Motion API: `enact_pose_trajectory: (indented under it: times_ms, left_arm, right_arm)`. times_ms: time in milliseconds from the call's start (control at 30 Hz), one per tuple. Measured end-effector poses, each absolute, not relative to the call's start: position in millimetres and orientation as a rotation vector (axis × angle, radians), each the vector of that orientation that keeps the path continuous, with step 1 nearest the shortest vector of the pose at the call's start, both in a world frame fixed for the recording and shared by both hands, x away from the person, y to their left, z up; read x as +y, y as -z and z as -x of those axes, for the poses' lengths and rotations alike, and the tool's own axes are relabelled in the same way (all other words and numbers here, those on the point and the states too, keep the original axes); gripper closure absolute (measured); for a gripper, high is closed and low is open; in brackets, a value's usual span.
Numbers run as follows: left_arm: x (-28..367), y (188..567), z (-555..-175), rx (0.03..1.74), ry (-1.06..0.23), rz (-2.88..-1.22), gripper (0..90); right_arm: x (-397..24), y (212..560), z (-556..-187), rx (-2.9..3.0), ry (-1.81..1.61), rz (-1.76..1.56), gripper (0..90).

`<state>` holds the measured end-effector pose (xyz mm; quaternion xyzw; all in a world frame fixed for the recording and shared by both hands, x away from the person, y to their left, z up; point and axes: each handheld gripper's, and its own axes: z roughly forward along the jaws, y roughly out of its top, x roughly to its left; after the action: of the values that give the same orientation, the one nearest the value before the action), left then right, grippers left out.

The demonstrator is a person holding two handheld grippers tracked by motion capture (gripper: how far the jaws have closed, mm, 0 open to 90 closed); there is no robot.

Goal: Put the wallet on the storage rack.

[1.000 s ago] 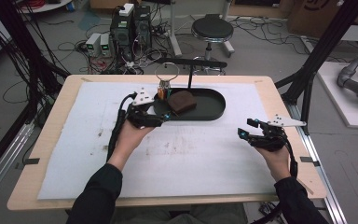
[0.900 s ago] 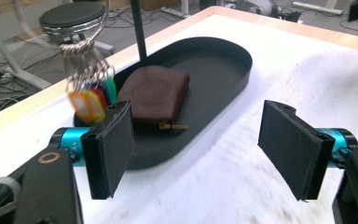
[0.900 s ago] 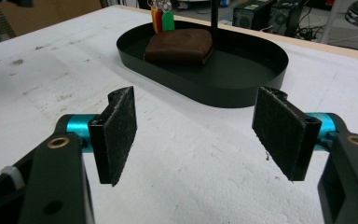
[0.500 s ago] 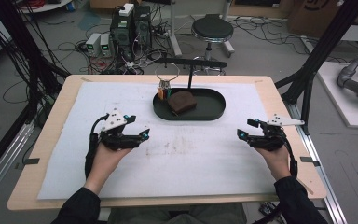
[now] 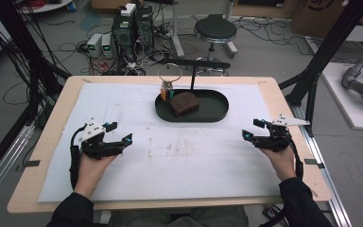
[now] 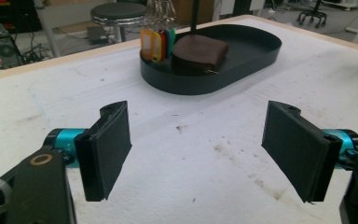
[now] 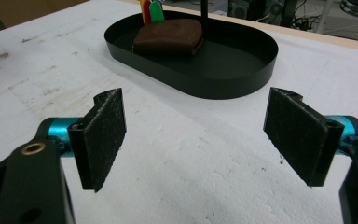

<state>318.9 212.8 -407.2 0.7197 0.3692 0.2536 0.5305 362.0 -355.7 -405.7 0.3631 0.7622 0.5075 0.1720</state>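
Observation:
A black oval tray [image 5: 217, 111] [image 6: 242, 70] [image 7: 223, 84] sits at the middle back of the white mat. In it lie a brown leather pouch [image 5: 185, 103] [image 6: 200, 51] [image 7: 170, 37] and coloured key tags [image 5: 166, 93] [image 6: 156, 44] [image 7: 151, 10] at its left end. My left gripper [image 5: 121, 131] [image 6: 198, 151] rests low over the mat at front left, well clear of the tray. My right gripper [image 5: 251, 129] [image 7: 196, 140] hovers at front right. Both have just been opening their jaws and stand wide open, with only bare mat between the pads.
A thin black post with a crossbar [image 5: 193, 64] rises from the tray, and a wire ring [image 5: 169, 73] hangs above the tags. The mat [image 5: 184, 151] between the grippers is stained. Beyond the table are a stool [image 5: 214, 29] and cabled computers.
My left hand has drawn back from beside the tray's left end toward the front left of the table and sunk a little. The right hand has stayed put.

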Motion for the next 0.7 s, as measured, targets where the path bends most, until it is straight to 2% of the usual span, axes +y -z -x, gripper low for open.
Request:
enact_pose_trajectory:
  times_ms: [700]
  left_arm:
    - [214.6,415.8,-320.0,0.914,-0.623,-1.711,23.4]
  right_arm:
    - [-352.8,407.0,-362.7,2.182,-1.371,-1.009,21.3]
